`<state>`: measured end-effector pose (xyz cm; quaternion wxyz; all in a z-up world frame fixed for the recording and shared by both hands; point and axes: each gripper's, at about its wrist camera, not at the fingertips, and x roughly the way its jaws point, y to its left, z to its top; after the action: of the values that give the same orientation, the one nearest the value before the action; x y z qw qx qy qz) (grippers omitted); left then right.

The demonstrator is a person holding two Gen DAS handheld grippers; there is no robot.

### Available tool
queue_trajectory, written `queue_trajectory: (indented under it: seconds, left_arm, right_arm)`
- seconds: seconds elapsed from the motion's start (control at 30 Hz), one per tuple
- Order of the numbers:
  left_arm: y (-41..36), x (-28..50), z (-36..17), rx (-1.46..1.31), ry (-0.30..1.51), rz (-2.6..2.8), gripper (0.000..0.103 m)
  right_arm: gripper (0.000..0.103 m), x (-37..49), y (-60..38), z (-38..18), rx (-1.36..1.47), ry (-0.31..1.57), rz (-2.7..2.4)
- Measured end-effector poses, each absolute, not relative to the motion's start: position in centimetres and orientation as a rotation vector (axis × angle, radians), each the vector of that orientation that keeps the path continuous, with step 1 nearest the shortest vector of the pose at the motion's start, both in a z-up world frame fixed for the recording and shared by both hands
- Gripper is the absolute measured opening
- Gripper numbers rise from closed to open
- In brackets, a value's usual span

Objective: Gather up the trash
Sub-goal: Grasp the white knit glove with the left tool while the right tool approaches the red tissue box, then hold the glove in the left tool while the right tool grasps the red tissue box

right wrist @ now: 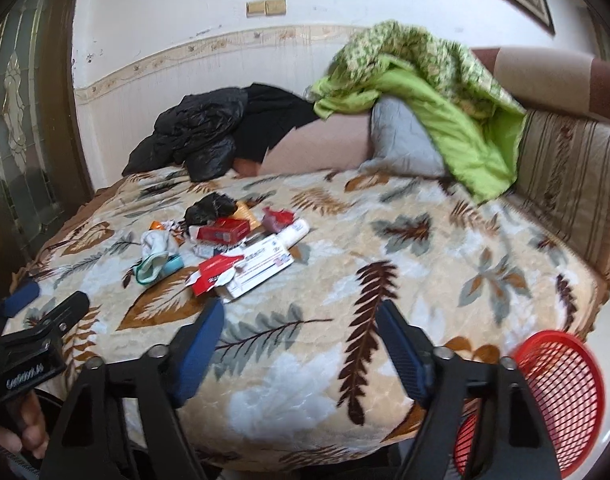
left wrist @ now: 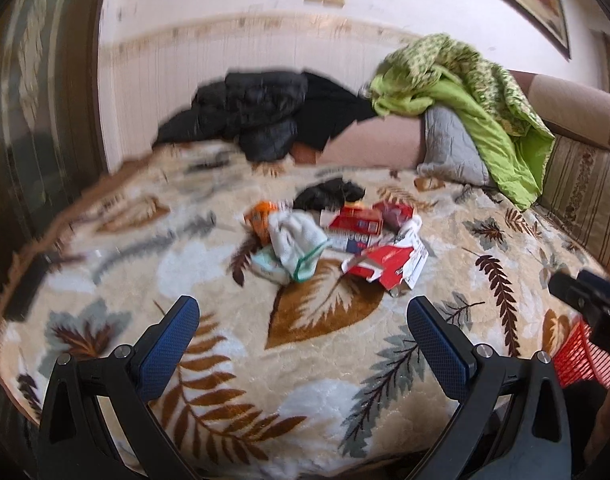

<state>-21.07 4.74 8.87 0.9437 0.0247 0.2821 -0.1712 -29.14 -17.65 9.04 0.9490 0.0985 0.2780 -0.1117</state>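
From the left wrist, our left gripper [left wrist: 303, 316] hangs over the near part of the leaf-patterned blanket [left wrist: 325, 400], its blue fingers spread wide with nothing between them. The trash pile [left wrist: 337, 236] lies beyond it toward the middle of the bed: a torn red and white carton [left wrist: 389, 266] nearest, a white crumpled cloth or wrapper [left wrist: 295, 246] to its left, an orange packet [left wrist: 259, 216] further left, a red box [left wrist: 359, 220] behind, and a black crumpled bag [left wrist: 329, 194] at the far side. At the right edge we see part of the right tool and a sliver of the red mesh basket [left wrist: 581, 356].

From the right wrist, our right gripper [right wrist: 301, 322] is likewise spread and empty, near the bed's front edge. The pile sits to the far left of it, untouched as far as we can judge. The red mesh basket [right wrist: 557, 392] stands low at the near right, off the bed, and what we see of its inside looks bare. The left tool shows at the near left edge.

We judge the task barely begun: every piece still lies on the blanket, and all of it has yet to go into the basket.
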Motion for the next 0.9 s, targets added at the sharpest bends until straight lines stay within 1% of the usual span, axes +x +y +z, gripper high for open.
queue_trajectory:
  seconds: [0.07, 0.13, 0.2, 0.27, 0.4, 0.47, 0.5, 0.53, 0.57, 0.6, 0.63, 0.67, 0.73, 0.8, 0.9]
  left_arm:
    - [4.8, -19.2, 8.8, 0.009, 0.628, -0.343, 0.103]
    - [4.9, -17.3, 8.9, -0.044, 0.666, -0.345, 0.099]
    - [4.8, -15.2, 9.1, -0.088, 0.701, -0.338, 0.096]
    - [4.3, -12.7, 8.9, -0.130, 0.749, -0.337, 0.094]
    - [2.2, -8.0, 7.6, -0.164, 0.845, -0.318, 0.093]
    - [1.3, -6.6, 7.0, -0.159, 0.853, -0.312, 0.092]
    - [0.6, -5.9, 6.4, -0.146, 0.864, -0.309, 0.087]
    - [0.3, -5.4, 5.9, -0.139, 0.874, -0.312, 0.075]
    - [-0.1, -4.8, 5.2, -0.123, 0.889, -0.319, 0.066]
    - [-0.2, -4.4, 4.6, -0.106, 0.900, -0.323, 0.050]
    - [-0.5, -4.1, 4.0, -0.086, 0.909, -0.319, 0.044]
    - [-0.5, -3.9, 3.7, -0.080, 0.912, -0.319, 0.042]
    - [-0.3, -3.7, 3.8, -0.095, 0.905, -0.347, 0.031]
    - [-0.1, -3.9, 4.0, -0.083, 0.881, -0.357, 0.024]
    - [0.3, -4.1, 4.1, -0.075, 0.874, -0.378, 0.021]
  right_arm:
    - [0.071, -28.8, -18.0, 8.9, 0.229, 0.577, -0.216]
    - [0.069, -28.7, -18.1, 8.9, 0.245, 0.581, -0.198]
    - [0.063, -28.4, -17.9, 8.8, 0.248, 0.593, -0.179]
    - [0.058, -28.0, -17.9, 8.6, 0.261, 0.604, -0.151]
    - [0.057, -26.6, -18.2, 8.5, 0.334, 0.625, -0.078]
    - [0.057, -25.7, -18.3, 8.5, 0.375, 0.628, -0.038]
    - [0.057, -25.0, -18.2, 8.4, 0.394, 0.634, -0.017]
    - [0.057, -24.2, -18.3, 8.2, 0.421, 0.643, 0.011]
    - [0.057, -23.2, -18.4, 8.0, 0.448, 0.655, 0.033]
    - [0.057, -22.3, -18.5, 7.7, 0.465, 0.672, 0.048]
    - [0.057, -21.3, -18.6, 7.4, 0.493, 0.695, 0.068]
    - [0.057, -20.1, -18.9, 6.9, 0.534, 0.715, 0.083]
    - [0.057, -17.9, -19.1, 6.5, 0.596, 0.747, 0.105]
    - [0.057, -15.9, -19.2, 6.5, 0.606, 0.757, 0.109]
    - [0.056, -12.8, -19.3, 5.9, 0.610, 0.796, 0.074]
